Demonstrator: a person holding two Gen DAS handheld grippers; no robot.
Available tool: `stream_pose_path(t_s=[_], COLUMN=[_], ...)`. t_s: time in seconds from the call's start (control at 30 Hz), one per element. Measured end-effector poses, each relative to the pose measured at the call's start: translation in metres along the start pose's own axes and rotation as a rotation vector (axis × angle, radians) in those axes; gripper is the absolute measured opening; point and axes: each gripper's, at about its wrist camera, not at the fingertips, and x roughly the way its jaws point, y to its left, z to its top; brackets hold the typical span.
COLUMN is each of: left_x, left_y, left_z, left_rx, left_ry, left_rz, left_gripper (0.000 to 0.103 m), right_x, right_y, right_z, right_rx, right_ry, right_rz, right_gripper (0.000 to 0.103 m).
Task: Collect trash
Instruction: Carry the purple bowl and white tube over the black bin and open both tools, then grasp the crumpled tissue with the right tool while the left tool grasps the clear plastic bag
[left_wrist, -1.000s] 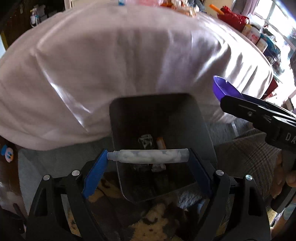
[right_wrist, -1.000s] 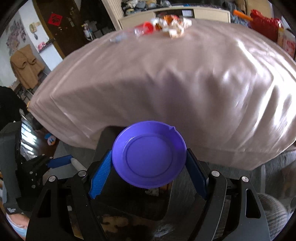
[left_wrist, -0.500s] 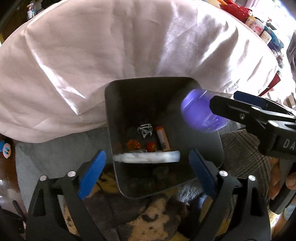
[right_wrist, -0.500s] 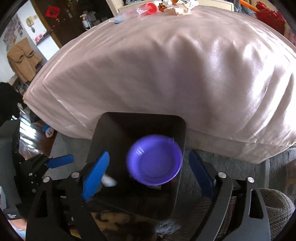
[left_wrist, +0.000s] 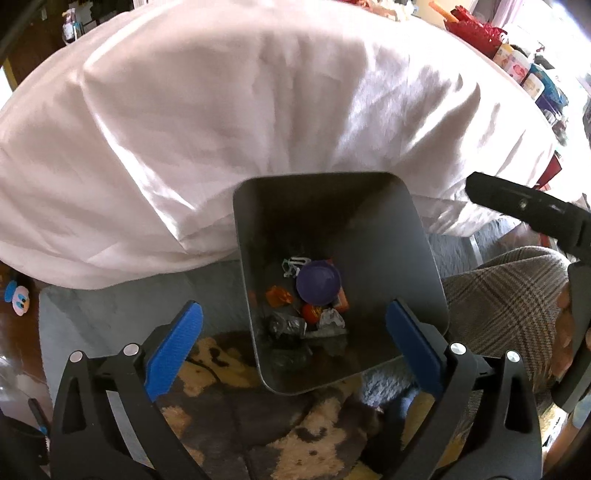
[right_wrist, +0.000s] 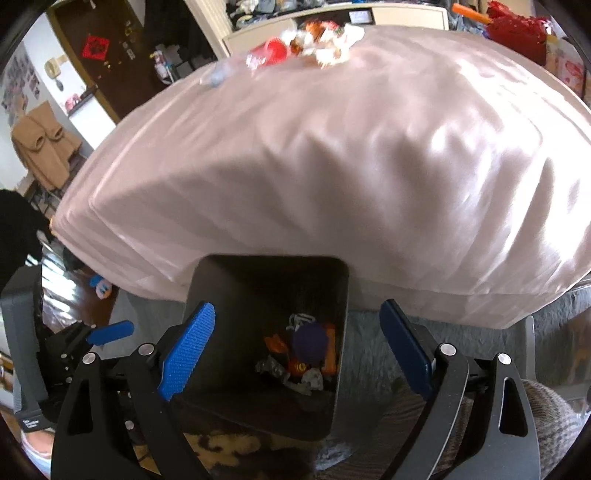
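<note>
- Inside the grey bin (left_wrist: 399, 258), at its bottom: purple dish (left_wrist: 318, 282) lies on mixed trash (left_wrist: 314, 317).
- Left gripper (left_wrist: 291, 343): jaws wide, empty, above bin.
- Right gripper (right_wrist: 295, 343): jaws wide, empty, above bin.

Left gripper (left_wrist: 291, 332) jaws wide apart, empty, above grey bin (left_wrist: 424, 266); purple plate (left_wrist: 318, 282) atop trash inside.

bins: 1 (left_wrist: 424, 258) | purple lids: 1 (left_wrist: 318, 282) | grippers: 2 (left_wrist: 291, 343) (right_wrist: 295, 347)
</note>
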Motion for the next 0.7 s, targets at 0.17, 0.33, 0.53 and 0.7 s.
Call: stream_pose_path(t_s=[0.17,0.33,0.53,0.7], left_x=[-0.021,-0.040,-0.054,-0.057], left_y=[0.003,0.005,0.008,0.009], left_z=[0.011,0.033,0.069,0.102], left_rx=[0.007,0.025,0.029,0.041], left_ry=[-0.050,-0.106,-0.160,-0.186], left_rz=[0.004,0.025,0.035,0.031], left_gripper=[0.095,0.095,0.095,0.095], right_x=[-0.022,-0.039,-0.042,-0.031], right_y=[-0.003,-0.005,-0.018,-0.021], right_z=[0.015,0.043,0.082,0.117], right_rx=[-0.002,-0.028,-0.017,-0.018], right_ry=[-0.066,-0.134,-0.185,-0.206], right_rz=[-0.005,-0.034,-0.058,-0.073], right_gripper=[0.091,0.091,0.091,0.091])
